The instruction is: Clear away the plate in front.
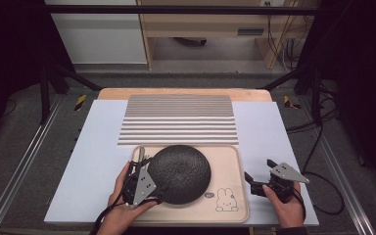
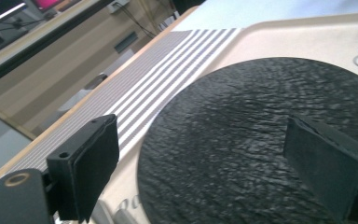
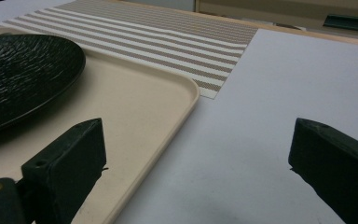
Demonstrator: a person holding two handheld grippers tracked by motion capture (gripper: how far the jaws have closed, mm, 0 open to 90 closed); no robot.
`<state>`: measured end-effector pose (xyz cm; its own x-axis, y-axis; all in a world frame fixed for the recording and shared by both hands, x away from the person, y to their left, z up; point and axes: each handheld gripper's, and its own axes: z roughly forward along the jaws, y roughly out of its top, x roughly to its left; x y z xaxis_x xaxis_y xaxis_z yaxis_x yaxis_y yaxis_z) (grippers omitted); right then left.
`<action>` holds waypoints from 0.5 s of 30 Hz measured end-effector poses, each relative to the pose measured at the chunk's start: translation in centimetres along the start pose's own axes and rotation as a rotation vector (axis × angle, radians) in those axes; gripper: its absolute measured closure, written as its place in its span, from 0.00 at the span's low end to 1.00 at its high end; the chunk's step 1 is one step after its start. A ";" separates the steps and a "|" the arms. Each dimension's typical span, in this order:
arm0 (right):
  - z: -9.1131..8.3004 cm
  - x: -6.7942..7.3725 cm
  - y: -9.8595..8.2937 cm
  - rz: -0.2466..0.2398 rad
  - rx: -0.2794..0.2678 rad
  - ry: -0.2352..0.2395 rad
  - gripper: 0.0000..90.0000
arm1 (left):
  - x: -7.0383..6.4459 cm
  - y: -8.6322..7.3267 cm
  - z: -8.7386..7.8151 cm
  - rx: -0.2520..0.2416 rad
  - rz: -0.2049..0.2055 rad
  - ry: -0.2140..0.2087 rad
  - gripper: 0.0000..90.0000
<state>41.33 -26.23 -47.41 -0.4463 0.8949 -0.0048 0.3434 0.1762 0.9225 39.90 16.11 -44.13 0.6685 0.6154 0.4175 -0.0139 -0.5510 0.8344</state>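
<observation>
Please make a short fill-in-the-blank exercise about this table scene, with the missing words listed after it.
1. The black plate lies on the beige ____.
2. A drawing of a ____ is printed on the tray.
3. The left tool is at the plate's rim, its jaws ____.
4. Behind the tray lies a ____ mat.

Missing words: tray; rabbit; open; striped

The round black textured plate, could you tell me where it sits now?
In the high view, the round black textured plate lies on the beige tray, left of centre, at the left gripper.

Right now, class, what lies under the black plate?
The black plate rests on the beige tray, near the left gripper. The tray surface beneath the plate is covered, so anything there cannot be seen.
</observation>
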 end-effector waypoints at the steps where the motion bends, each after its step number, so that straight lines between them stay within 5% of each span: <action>1: 0.0 0.0 0.0 0.001 -0.001 0.002 0.04 | 0.1 -0.1 0.0 0.000 -0.004 0.006 0.11; 15: -0.1 -0.1 0.0 -0.001 -0.006 0.007 0.04 | 3.2 -1.4 -1.5 -0.022 -0.104 0.091 0.09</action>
<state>41.27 -26.36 -47.39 -0.4527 0.8917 -0.0031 0.3378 0.1747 0.9248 40.89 19.70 -43.41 0.5969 0.7178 0.3584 0.0350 -0.4695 0.8822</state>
